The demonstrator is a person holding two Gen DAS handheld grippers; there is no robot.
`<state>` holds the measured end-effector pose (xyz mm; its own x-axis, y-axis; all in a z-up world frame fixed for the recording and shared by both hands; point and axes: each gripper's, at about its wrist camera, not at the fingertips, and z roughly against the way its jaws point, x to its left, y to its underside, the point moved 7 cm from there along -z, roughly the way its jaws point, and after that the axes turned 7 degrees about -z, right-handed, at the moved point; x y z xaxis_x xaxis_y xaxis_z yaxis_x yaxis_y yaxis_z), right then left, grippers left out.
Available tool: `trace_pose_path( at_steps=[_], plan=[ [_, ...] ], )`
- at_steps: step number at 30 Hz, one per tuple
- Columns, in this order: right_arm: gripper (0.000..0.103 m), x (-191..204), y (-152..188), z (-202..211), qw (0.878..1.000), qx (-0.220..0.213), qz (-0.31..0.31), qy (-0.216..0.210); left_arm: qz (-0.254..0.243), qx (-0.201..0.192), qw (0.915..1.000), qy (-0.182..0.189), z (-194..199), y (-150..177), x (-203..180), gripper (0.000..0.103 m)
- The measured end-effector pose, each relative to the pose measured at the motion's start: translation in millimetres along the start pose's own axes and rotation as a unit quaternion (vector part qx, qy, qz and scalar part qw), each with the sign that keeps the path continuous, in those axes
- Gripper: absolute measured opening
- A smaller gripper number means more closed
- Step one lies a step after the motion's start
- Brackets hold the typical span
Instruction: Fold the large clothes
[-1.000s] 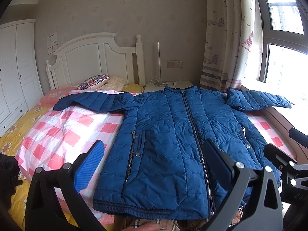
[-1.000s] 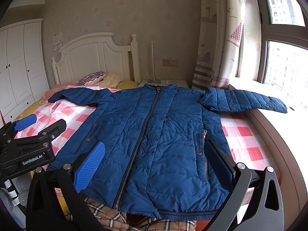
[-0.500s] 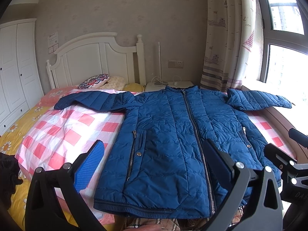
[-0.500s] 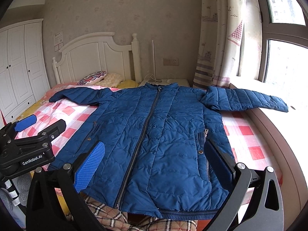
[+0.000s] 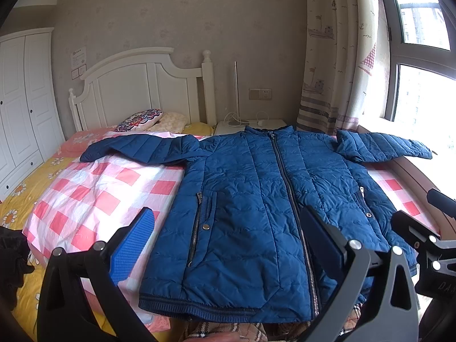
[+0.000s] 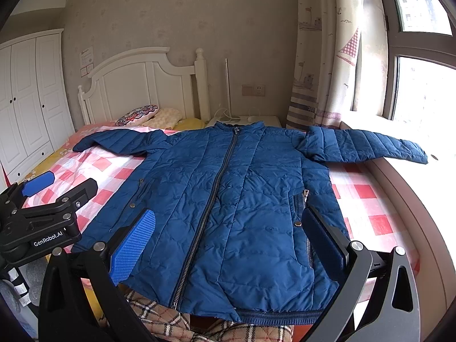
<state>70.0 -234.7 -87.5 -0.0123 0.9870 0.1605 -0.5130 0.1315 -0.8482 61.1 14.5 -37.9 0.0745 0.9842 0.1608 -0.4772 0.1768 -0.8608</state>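
Observation:
A blue quilted jacket [image 5: 256, 199] [image 6: 228, 199] lies flat and zipped on the bed, front up, collar toward the headboard. One sleeve [image 5: 136, 148] stretches left over the checked quilt; the other sleeve [image 6: 367, 145] reaches right onto the window ledge. My left gripper [image 5: 228, 239] hovers open above the hem, near the left pocket and zipper. My right gripper [image 6: 228, 239] hovers open over the lower right half of the jacket. Neither holds anything. The left gripper's body [image 6: 42, 216] shows at the left of the right wrist view.
A pink-and-white checked quilt [image 5: 94, 196] covers a yellow floral sheet. White headboard [image 5: 136, 91], pillows [image 5: 139, 119] and a nightstand [image 5: 250, 124] stand at the back. A white wardrobe [image 5: 22, 99] is at left, curtain [image 5: 333, 57] and window ledge [image 6: 413, 188] at right. A plaid cloth [image 6: 159, 316] lies under the hem.
Both views have shifted only slightly; the jacket lies as before and both grippers stay open.

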Motion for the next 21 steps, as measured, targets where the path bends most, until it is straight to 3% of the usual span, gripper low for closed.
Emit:
trace_pose_path(
  at_steps=[21],
  plan=[
    [0.099, -8, 7, -12, 1.000, 0.012, -0.016, -0.002, -0.003, 0.012, 0.9999, 0.001, -7, 13, 4, 0.101]
  ],
)
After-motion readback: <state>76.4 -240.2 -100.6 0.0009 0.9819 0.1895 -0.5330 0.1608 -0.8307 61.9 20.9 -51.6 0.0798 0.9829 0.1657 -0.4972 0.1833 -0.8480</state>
